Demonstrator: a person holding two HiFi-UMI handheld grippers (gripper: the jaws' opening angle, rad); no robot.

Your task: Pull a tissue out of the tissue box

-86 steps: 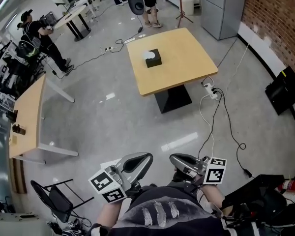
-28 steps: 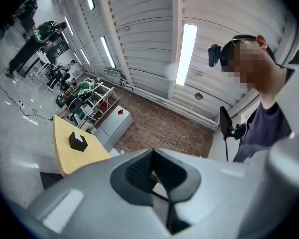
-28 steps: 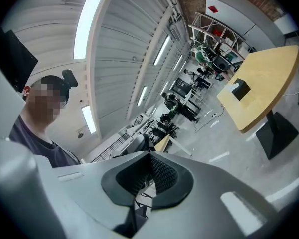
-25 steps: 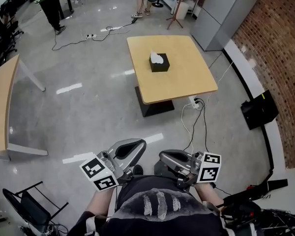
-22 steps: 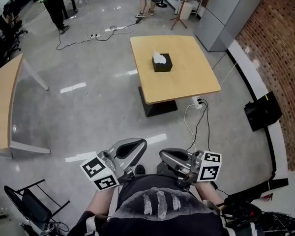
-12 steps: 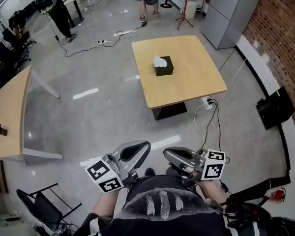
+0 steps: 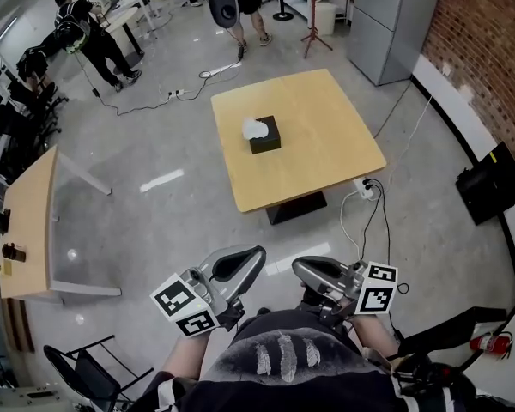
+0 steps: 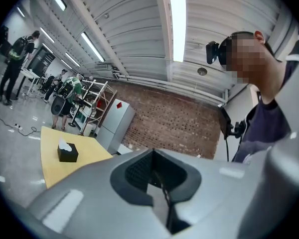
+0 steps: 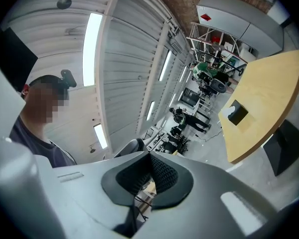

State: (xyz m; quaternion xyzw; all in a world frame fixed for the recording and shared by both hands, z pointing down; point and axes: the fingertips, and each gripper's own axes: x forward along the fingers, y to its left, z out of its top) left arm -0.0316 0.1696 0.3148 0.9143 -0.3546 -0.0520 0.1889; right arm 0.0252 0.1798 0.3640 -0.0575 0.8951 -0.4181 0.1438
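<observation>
A black tissue box (image 7: 265, 137) with a white tissue (image 7: 255, 128) sticking up stands on a square wooden table (image 7: 313, 136), far ahead of me across the floor. The left gripper view has the box (image 8: 68, 154) small at the left, and the right gripper view has the box (image 9: 237, 113) small at the right. My left gripper (image 7: 253, 256) and right gripper (image 7: 299, 267) are held close to my body, side by side. Both are shut with nothing in them. Their pads meet in the left gripper (image 8: 158, 180) and the right gripper (image 9: 148, 176).
A second wooden table (image 7: 30, 221) stands at the left and a black folding chair (image 7: 86, 372) at the lower left. Cables and a power strip (image 7: 365, 191) lie right of the table's base. A black bag (image 7: 493, 178) leans by the brick wall. People (image 7: 94, 41) stand far behind.
In the head view the table and box have slid lower and leftward as I walk. Both grippers stay shut by my body.
</observation>
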